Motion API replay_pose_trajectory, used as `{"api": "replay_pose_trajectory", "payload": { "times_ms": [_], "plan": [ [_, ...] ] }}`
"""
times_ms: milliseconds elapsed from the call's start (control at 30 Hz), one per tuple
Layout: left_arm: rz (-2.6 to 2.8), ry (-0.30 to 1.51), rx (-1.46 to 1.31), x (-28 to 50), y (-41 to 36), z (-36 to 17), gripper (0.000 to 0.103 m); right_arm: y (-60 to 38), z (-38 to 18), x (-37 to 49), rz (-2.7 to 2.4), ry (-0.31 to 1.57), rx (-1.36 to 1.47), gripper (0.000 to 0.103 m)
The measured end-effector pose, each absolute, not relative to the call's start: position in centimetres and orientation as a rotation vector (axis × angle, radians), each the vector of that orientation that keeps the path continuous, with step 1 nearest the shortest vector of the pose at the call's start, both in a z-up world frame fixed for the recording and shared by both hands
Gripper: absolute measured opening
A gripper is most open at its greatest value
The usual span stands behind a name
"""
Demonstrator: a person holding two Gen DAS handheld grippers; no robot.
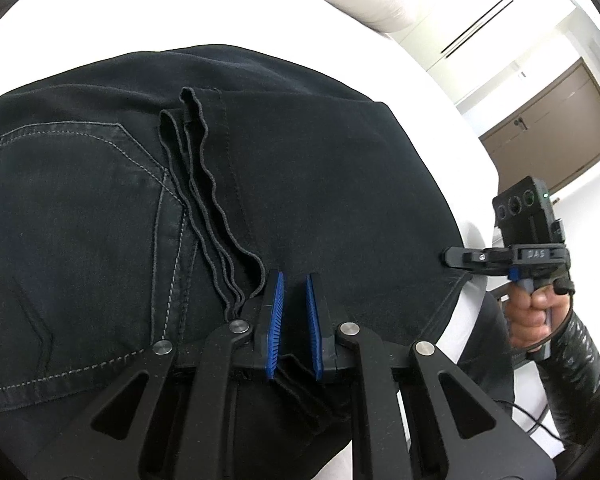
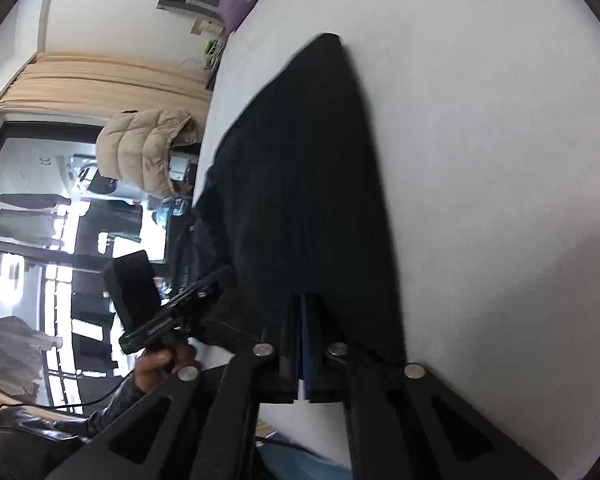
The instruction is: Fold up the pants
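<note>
Nearest the left wrist camera, the left gripper [image 1: 294,312] is showing its blue pads [image 1: 275,320] standing slightly apart; dark folds of cloth are running back between them, though whether they are really pinching it I cannot tell. Ahead of this claw the black pants [image 1: 300,168] are lying spread on the white bed [image 1: 100,20], pocket stitching to its left and wavy hem edges running forward from its left finger. In the right wrist view, the right gripper [image 2: 302,320] is pressing its fingers together on the pants' edge [image 2: 312,184], with the cloth stretching away ahead of the claw across the bed. The fabric is looking soft, limp and moderately heavy, so taking it at stacked hems or corners should be holding best.
</note>
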State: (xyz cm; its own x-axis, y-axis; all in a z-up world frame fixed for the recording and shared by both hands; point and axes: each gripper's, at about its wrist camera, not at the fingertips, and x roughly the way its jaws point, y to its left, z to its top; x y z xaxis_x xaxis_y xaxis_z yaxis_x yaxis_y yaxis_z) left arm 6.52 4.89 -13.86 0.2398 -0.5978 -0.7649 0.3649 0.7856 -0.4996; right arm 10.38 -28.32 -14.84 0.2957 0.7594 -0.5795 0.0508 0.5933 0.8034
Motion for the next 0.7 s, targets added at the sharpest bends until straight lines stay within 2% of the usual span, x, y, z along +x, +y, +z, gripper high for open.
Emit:
{"api": "replay_pose_trajectory", "payload": {
  "times_ms": [167, 300, 367, 433, 467, 500, 533, 600, 700],
  "plan": [
    [-0.650, 1.107, -0.221, 5.4, 5.0, -13.5, 0.012, -28.2, -15.1, 9.9, 0.544, 1.137, 0.796, 0.000],
    [-0.612, 1.047, -0.178, 3.0, 5.6, -11.1, 0.012, -27.6, -13.8, 9.4, 0.480, 1.110, 0.763, 0.000],
    [-0.628, 0.992, -0.220, 1.1, 7.1, -9.1, 0.012, -27.4, -12.9, 8.9, 0.453, 1.084, 0.754, 0.013],
    [-0.630, 0.926, -0.256, -1.0, 9.1, -7.2, 0.012, -26.8, -11.4, 8.2, 0.452, 1.025, 0.772, 0.052],
    [-0.613, 0.896, -0.276, -2.4, 10.6, -6.3, 0.014, -26.5, -10.6, 7.9, 0.452, 0.987, 0.784, 0.058],
    [-0.593, 0.883, -0.296, -3.3, 11.8, -5.8, 0.025, -26.1, -10.0, 7.6, 0.453, 0.958, 0.791, 0.060],
    [-0.553, 0.870, -0.343, -4.6, 14.1, -5.4, 0.053, -25.5, -9.4, 7.6, 0.466, 0.933, 0.800, 0.060],
    [-0.475, 0.833, -0.445, -6.3, 17.7, -5.1, 0.088, -23.8, -8.5, 8.0, 0.505, 0.907, 0.816, 0.060],
    [-0.328, 0.823, -0.671, -8.6, 24.0, -6.5, 0.090, -21.0, -7.8, 9.3, 0.583, 0.905, 0.832, 0.059]
  ]
}}
